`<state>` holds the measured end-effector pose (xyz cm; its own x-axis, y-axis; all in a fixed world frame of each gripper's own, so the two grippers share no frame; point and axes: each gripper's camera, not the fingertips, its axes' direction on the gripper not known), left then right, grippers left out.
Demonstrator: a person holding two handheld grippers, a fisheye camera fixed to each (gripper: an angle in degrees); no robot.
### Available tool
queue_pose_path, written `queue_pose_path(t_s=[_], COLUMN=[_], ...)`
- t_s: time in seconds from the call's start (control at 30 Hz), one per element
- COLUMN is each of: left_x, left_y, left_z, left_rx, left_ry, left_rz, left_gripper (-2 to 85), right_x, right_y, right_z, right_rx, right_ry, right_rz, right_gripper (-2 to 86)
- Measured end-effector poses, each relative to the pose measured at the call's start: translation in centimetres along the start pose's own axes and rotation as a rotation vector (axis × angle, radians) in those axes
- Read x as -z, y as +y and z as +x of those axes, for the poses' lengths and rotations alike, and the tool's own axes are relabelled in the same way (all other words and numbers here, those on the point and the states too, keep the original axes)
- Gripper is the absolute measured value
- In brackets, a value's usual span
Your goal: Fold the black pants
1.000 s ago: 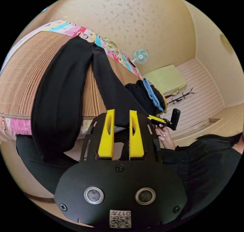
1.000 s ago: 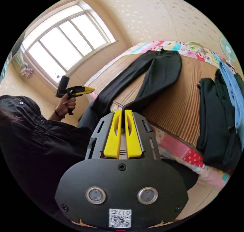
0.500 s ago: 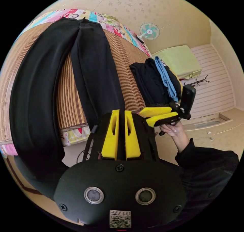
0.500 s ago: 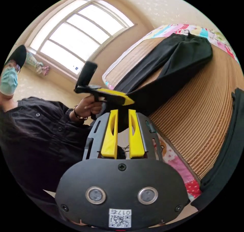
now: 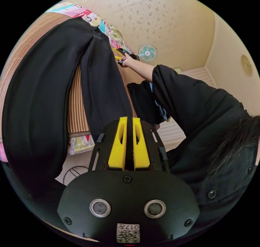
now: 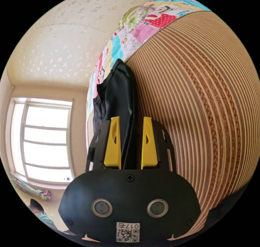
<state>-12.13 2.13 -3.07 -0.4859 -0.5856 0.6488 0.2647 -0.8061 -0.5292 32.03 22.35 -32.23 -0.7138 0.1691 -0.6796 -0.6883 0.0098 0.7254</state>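
The black pants lie lengthwise on a striped woven mat, legs reaching over its near edge. My left gripper is shut on the hem of one leg, with black cloth pinched between its yellow jaws. A person's black-sleeved arm reaches across to the far waist end, holding my right gripper there. In the right gripper view that gripper is open low over the mat, and the side edge of the pants runs between its spread jaws.
A pile of dark clothes with a blue piece sits on the mat beside the pants. A patchwork quilt borders the mat's far edge. A wall fan and a window are beyond; another person stands below the window.
My right gripper has let go of the pants leg, opened wide and travelled to the far waist end of the pants. The left gripper stays shut on its leg hem.
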Motion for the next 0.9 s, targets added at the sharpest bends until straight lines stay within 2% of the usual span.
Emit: queue_pose_path(t_s=[0.13, 0.2, 0.3, 0.4, 0.5, 0.57, 0.67, 0.73, 0.8, 0.9], left_x=[2.8, 6.1, 10.4, 14.0, 16.0, 16.6, 16.6, 15.8, 14.1, 10.5], left_y=[0.5, 1.8, 4.0, 6.7, 8.6, 9.2, 8.3, 6.2, 2.5, -2.4], left_z=[-1.5, -2.4, -3.7, -5.1, -7.5, -7.8, -6.7, -6.4, -6.5, -7.1], left_rx=[0.032, 0.061, 0.143, 0.233, 0.457, 0.496, 0.417, 0.340, 0.238, 0.131], left_ry=[0.116, 0.156, 0.130, 0.025, -0.228, -0.356, -0.454, -0.457, -0.466, -0.570], left_rz=[0.068, 0.139, 0.237, 0.360, 0.354, 0.341, 0.367, 0.350, 0.313, 0.230], left_gripper=[3.8, 3.1, 2.9, 3.2, 6.2, 8.9, 8.9, 8.9, 8.9, 9.0], right_x=[-2.4, -4.0, -7.9, -14.1, -19.0, -19.5, -17.3, -14.6, -11.0, -7.9], right_y=[-0.9, 1.0, 4.1, 7.1, 10.5, 13.3, 19.3, 24.3, 31.4, 40.1], right_z=[-4.0, -10.0, -16.7, -21.6, -23.8, -23.9, -23.2, -21.9, -19.5, -17.3], right_rx=[0.098, 0.265, 0.344, 0.318, 0.319, 0.334, 0.484, 0.585, 0.675, 0.805], right_ry=[-0.106, -0.263, -0.501, -0.624, -0.520, -0.447, -0.405, -0.296, -0.137, -0.091], right_rz=[-0.019, 0.025, -0.006, -0.113, -0.243, -0.269, -0.344, -0.348, -0.335, -0.338], right_gripper=[3.9, 3.6, 3.7, 4.6, 7.2, 9.0, 11.0, 11.4, 11.5, 10.8])
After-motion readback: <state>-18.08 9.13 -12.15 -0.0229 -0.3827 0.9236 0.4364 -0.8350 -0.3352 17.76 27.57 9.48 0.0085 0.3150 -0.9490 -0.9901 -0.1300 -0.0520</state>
